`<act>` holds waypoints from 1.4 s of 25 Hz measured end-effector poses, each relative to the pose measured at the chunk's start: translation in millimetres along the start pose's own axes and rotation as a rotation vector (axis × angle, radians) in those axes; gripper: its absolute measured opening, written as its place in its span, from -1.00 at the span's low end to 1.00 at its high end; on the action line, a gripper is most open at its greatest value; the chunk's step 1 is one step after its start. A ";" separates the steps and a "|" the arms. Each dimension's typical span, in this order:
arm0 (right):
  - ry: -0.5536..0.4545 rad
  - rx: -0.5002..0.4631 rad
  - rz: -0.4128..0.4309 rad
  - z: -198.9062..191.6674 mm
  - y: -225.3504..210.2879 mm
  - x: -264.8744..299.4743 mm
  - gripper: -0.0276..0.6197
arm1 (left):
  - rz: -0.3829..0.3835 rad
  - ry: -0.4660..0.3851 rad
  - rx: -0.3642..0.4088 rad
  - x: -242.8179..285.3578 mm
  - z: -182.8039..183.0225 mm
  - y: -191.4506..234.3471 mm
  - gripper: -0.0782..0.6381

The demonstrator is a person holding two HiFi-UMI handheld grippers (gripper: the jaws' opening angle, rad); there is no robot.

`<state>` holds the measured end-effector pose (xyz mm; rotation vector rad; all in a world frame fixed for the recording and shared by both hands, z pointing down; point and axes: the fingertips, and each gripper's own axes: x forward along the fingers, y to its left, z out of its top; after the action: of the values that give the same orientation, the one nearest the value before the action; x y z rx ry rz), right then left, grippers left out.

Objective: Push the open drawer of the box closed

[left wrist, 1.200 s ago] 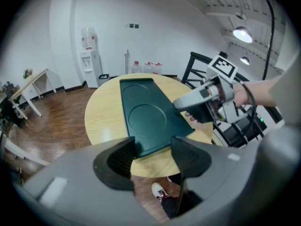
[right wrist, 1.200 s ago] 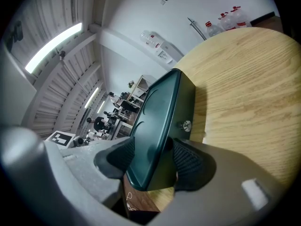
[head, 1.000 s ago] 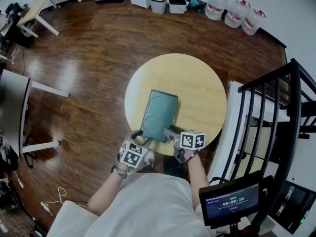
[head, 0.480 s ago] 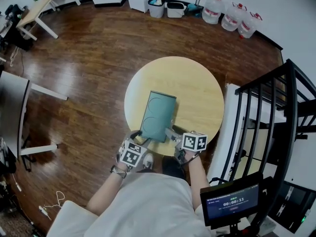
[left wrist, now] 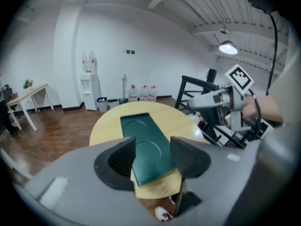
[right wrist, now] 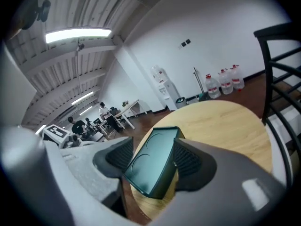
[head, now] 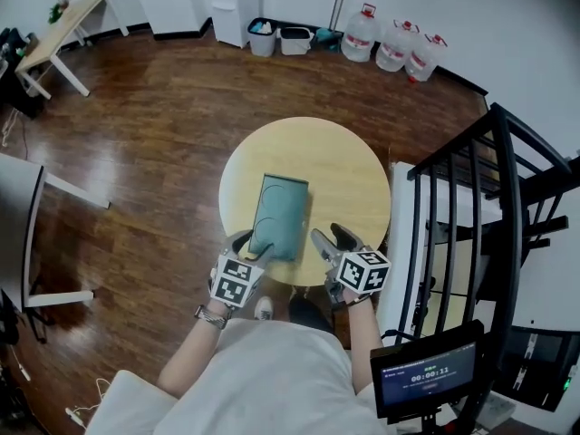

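A dark green box (head: 278,216) lies flat on the round wooden counter (head: 349,166), a little left of the counter's middle and reaching toward its lower edge in the head view. Its lid shows two shallow circles, and its outline reads as one straight block with a flush near end.

The left tool (head: 250,244) sits at the box's lower left corner in the head view. In the left gripper view this tool (left wrist: 153,150) has its jaws spread, having just eased slightly inward, and the near end of the box (left wrist: 138,128) shows through the gap with neither pad pressing on it. The counter (left wrist: 176,119) shows behind the box.

The right tool (head: 333,238) is just to the right of the box's lower end in the head view, clear of it. In the right gripper view this tool (right wrist: 153,158) has its jaws wide apart, having just been opening. The box (right wrist: 160,147) appears beyond them on the counter (right wrist: 221,126), untouched.

Water bottles (head: 390,39) stand at the upper edge of the head view, and a black railing (head: 471,207) fills its right side.
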<state>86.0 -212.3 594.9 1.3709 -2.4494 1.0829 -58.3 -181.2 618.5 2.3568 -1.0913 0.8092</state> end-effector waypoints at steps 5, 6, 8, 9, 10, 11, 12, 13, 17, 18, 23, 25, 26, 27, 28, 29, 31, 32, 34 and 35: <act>-0.106 -0.131 -0.062 30.0 25.7 -38.8 -0.10 | -0.026 -0.134 0.051 -27.6 46.4 -10.3 -0.20; -0.124 -0.160 -0.073 34.7 31.5 -45.6 -0.13 | -0.023 -0.166 0.059 -33.4 55.4 -10.1 -0.21; -0.162 -0.200 -0.086 40.8 43.5 -59.2 -0.19 | -0.014 -0.226 0.072 -45.8 69.2 -9.9 -0.25; -0.182 -0.208 -0.087 42.8 50.1 -66.6 -0.23 | -0.016 -0.240 0.080 -51.4 71.1 -11.6 -0.28; -0.203 -0.211 -0.089 44.9 57.2 -74.3 -0.28 | -0.024 -0.247 0.088 -56.7 70.7 -14.4 -0.30; -0.224 -0.214 -0.094 47.2 64.5 -82.2 -0.32 | -0.035 -0.254 0.097 -62.2 70.4 -17.3 -0.32; -0.244 -0.216 -0.100 49.5 71.8 -90.0 -0.36 | -0.046 -0.264 0.105 -68.5 71.3 -20.1 -0.34; -0.267 -0.214 -0.101 51.9 79.0 -98.0 -0.39 | -0.055 -0.275 0.111 -74.7 73.0 -22.6 -0.37; -0.367 -0.180 -0.085 68.1 100.1 -132.1 -0.53 | -0.067 -0.334 0.123 -90.2 84.0 -30.5 -0.59; -0.383 -0.186 -0.092 72.1 102.7 -139.8 -0.55 | -0.066 -0.345 0.118 -92.5 86.2 -31.8 -0.62; -0.489 -0.212 -0.148 91.8 105.9 -173.3 -0.76 | -0.050 -0.424 0.127 -108.4 102.4 -38.6 -0.65; -0.509 -0.237 -0.160 95.9 106.9 -182.3 -0.82 | -0.031 -0.464 0.134 -118.5 111.8 -40.5 -0.70; -0.506 -0.258 -0.172 96.1 106.7 -185.8 -0.85 | -0.021 -0.476 0.131 -123.5 114.6 -41.4 -0.73; -0.504 -0.274 -0.182 96.3 106.3 -189.3 -0.87 | -0.013 -0.483 0.125 -128.1 116.7 -42.5 -0.76; -0.507 -0.282 -0.184 97.5 106.1 -193.1 -0.89 | -0.006 -0.488 0.120 -132.2 118.6 -43.9 -0.76; -0.515 -0.283 -0.180 99.8 106.0 -197.2 -0.91 | 0.002 -0.494 0.120 -135.7 121.0 -45.2 -0.76; -0.531 -0.294 -0.174 104.8 106.1 -204.8 -0.91 | 0.021 -0.513 0.129 -142.3 126.4 -47.2 -0.76; -0.533 -0.313 -0.180 106.2 106.5 -207.5 -0.91 | 0.029 -0.527 0.135 -145.8 128.5 -48.4 -0.76; -0.524 -0.366 -0.200 107.4 109.3 -209.6 -0.91 | 0.035 -0.557 0.158 -152.8 129.2 -52.2 -0.76; -0.518 -0.393 -0.207 108.0 111.9 -209.3 -0.91 | 0.035 -0.570 0.177 -155.9 128.3 -54.6 -0.76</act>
<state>142.5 -100.4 366.2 1.8747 -2.5631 0.1891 -54.7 -138.2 413.8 2.8168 -1.3192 0.2422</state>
